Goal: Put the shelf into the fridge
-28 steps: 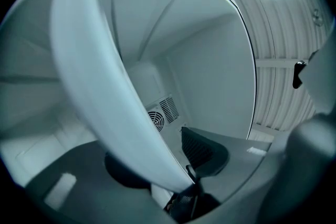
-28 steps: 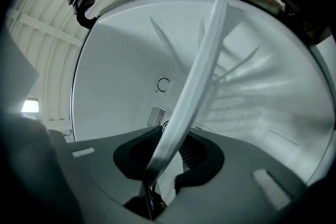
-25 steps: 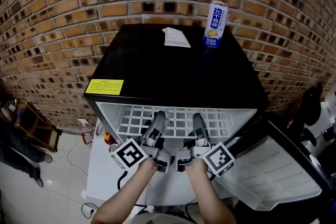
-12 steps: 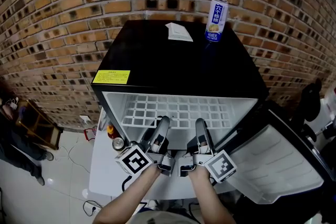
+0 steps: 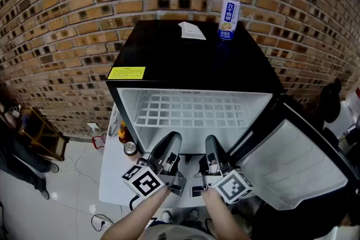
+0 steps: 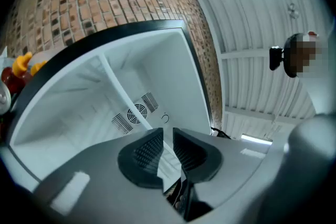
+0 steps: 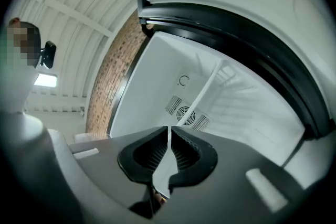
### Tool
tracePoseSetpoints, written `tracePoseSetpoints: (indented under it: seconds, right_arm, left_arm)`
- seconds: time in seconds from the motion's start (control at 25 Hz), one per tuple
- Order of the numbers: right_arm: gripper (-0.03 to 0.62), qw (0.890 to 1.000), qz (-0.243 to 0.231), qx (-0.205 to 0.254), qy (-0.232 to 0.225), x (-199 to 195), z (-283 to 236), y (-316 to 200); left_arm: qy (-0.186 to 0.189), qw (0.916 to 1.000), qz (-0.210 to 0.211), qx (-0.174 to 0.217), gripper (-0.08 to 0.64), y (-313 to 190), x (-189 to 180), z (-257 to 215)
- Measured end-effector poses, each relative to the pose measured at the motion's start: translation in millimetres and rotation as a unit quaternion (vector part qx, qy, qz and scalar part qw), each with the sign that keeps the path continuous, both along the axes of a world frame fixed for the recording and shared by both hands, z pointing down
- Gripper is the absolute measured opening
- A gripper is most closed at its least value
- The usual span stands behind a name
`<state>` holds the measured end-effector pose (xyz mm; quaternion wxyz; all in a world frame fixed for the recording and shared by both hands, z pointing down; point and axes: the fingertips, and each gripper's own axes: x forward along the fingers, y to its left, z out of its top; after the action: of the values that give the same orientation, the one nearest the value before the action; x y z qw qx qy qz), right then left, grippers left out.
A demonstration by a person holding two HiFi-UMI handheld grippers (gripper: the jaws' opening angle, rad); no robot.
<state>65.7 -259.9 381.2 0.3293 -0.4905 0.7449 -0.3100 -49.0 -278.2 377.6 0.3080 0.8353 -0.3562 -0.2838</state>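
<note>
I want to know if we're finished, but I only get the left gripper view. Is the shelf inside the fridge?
Observer: Yes, the head view shows the white wire shelf lying flat inside the fridge.
Operator: Is my other gripper holding anything?
Observer: No. The right gripper has just been closing its jaws, with nothing between them.
Operator: What's on top of the fridge?
Observer: A blue and white drink can stands beside a sheet of paper.
</note>
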Motion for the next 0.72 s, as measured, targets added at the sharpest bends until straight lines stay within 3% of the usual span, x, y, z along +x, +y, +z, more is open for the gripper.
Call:
tracePoseSetpoints:
  seconds: [0.12,0.24,0.48,0.6,0.72]
  right_arm:
    - [0.011,0.998,-0.002,0.027,0.057,-9,-12,11]
    - [0.005,0.989,-0.003,0.054,0.135,-20,-21,22]
    - [0.0,0.953,0.011,0.107,0.282,-43,-35,42]
    - [0.001,0.938,0.018,0.119,0.324,-52,-37,49]
    - [0.0,0.93,0.022,0.123,0.346,-61,-39,55]
  left_arm:
    - [-0.038,0.9987,-0.007,0.034,0.011,14,-1,-10]
    - [-0.076,0.9949,-0.013,0.066,0.0,26,-2,-17]
    - [-0.159,0.9797,-0.029,0.118,0.0,45,-4,-22]
    - [-0.182,0.9733,-0.032,0.136,0.0,52,-6,-25]
    - [-0.191,0.97,-0.025,0.148,0.0,60,-8,-27]
